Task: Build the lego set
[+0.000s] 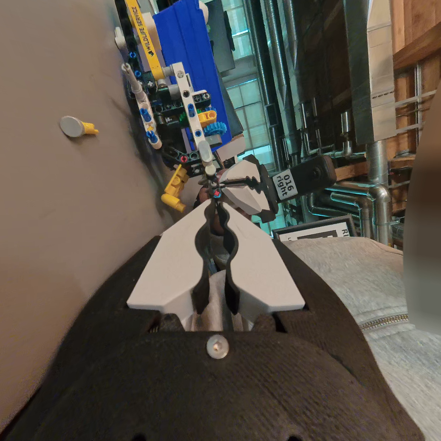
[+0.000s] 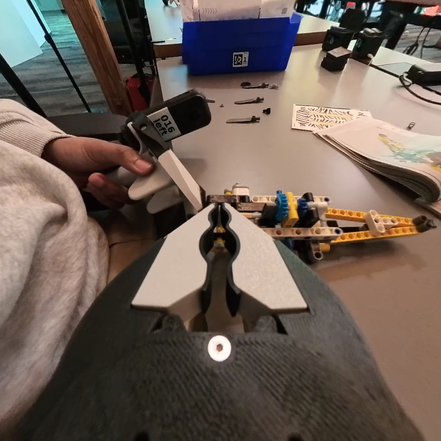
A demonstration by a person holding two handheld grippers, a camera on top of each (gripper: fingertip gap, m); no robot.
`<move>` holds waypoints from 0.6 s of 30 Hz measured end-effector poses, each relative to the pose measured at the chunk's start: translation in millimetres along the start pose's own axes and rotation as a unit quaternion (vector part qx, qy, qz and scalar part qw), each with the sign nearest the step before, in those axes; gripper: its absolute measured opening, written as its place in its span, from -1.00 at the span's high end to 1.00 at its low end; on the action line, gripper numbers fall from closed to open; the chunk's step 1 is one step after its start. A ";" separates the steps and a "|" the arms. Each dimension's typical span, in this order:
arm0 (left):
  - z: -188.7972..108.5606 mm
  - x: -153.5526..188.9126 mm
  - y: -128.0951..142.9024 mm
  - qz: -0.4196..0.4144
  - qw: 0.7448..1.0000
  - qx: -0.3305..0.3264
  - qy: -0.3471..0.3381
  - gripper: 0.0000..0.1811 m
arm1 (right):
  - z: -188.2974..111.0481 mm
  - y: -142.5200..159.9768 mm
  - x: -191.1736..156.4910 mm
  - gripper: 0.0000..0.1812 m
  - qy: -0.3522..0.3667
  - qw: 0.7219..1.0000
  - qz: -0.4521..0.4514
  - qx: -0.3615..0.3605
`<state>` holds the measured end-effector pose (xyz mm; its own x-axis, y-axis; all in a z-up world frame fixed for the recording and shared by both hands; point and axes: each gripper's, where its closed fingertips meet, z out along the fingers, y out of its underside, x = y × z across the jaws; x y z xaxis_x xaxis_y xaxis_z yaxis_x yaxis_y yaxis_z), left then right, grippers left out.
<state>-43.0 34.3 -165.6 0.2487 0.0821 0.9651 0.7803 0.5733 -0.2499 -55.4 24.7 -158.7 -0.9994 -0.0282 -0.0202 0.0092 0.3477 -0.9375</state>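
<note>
1. The left hand-held gripper (image 1: 216, 202) has its fingers drawn together, the tips clamped on the black end of the lego model (image 2: 298, 214), at a small piece with a red cross-shaped hole (image 1: 216, 192).
2. The right hand-held gripper (image 2: 219, 206) is likewise closed at its tips on the same end of the model; a thin black and yellow part shows in the narrow slit between its fingers.
3. The two hand-held grippers meet tip to tip at that end. In the right wrist view the left one (image 2: 191, 191) comes in from the upper left, held by a hand (image 2: 107, 167) in a pale grey sleeve (image 2: 35, 202).
4. The model lies on the grey worktop (image 2: 238, 143), stretching away to the right of the right hand-held gripper: white beams, blue gears (image 2: 280, 210), a yellow block, then two long yellow beams (image 2: 372, 231) ending in dark connectors.
5. Ahead of the right hand-held gripper, farther off, sit loose dark parts (image 2: 243, 119) and a blue bin (image 2: 238, 47) with a white tag.
6. To the right and ahead lie a sticker sheet (image 2: 329, 117) and an open instruction booklet (image 2: 381, 155).
7. In the left wrist view a grey disc on a yellow peg (image 1: 76, 127) lies alone on the worktop, well to the left of the left hand-held gripper, and a yellow connector (image 1: 174, 193) sits just left of its tips.
</note>
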 end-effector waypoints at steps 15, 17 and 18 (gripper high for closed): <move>-3.4 -16.1 1.4 0.096 0.992 -0.025 -0.079 0.93 | -8.1 8.7 8.7 0.98 0.024 0.998 0.049 0.003; -3.8 -17.2 0.0 0.117 0.989 -0.023 -0.091 0.90 | -10.7 8.1 9.1 0.92 0.032 0.998 0.046 0.005; -3.6 -16.6 -0.6 0.128 0.987 -0.022 -0.093 0.89 | -13.0 7.0 9.8 0.87 0.038 0.998 0.047 0.009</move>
<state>-45.4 29.7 -181.7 0.3349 0.3711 0.8661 0.7305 0.4783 -0.4874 -65.6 39.0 -160.9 -0.9936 0.0754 -0.0835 0.1039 0.3294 -0.9385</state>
